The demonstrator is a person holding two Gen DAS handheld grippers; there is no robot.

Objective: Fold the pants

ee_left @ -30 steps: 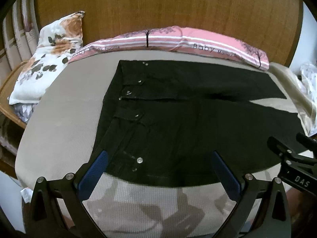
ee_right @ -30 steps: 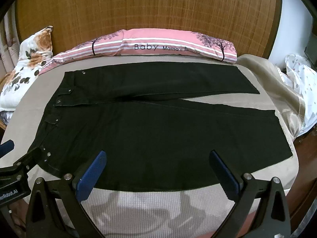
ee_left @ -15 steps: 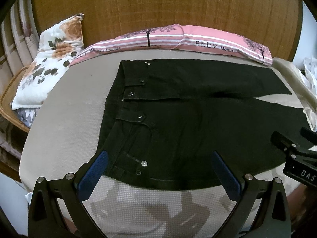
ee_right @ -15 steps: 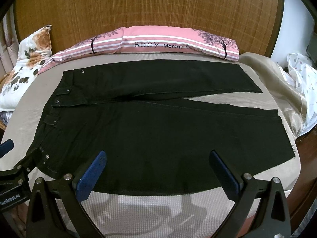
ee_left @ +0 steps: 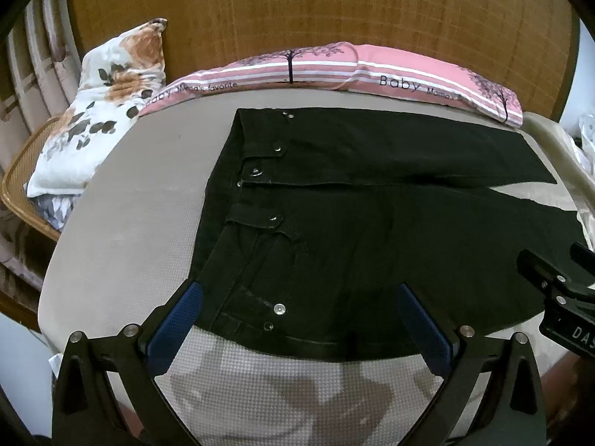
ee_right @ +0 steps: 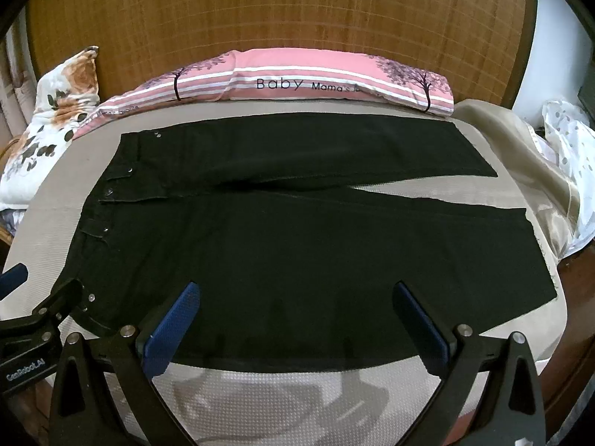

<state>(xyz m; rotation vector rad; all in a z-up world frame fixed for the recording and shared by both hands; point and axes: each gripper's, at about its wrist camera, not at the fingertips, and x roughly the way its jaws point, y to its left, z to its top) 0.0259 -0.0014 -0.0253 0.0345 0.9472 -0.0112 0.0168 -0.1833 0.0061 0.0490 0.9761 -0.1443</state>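
Black pants [ee_left: 372,223] lie flat on the bed, waistband with silver buttons to the left, legs spread to the right; they also show in the right wrist view [ee_right: 297,230]. My left gripper [ee_left: 297,293] is open and empty, hovering over the near waist corner. My right gripper [ee_right: 293,293] is open and empty, hovering over the near leg's front edge. Each gripper shows in the other's view: the right one at the right edge [ee_left: 557,290], the left one at the left edge [ee_right: 41,319].
The bed's grey-beige cover [ee_left: 122,223] has its front edge just under the grippers. A pink striped bolster [ee_right: 297,81] lies along the wooden headboard [ee_right: 279,7]. A floral pillow [ee_left: 100,111] sits at the left. Beige cloth [ee_right: 528,156] is bunched at the right.
Both grippers have moved slightly forward and down towards the near edge of the pants. The pants have not moved.
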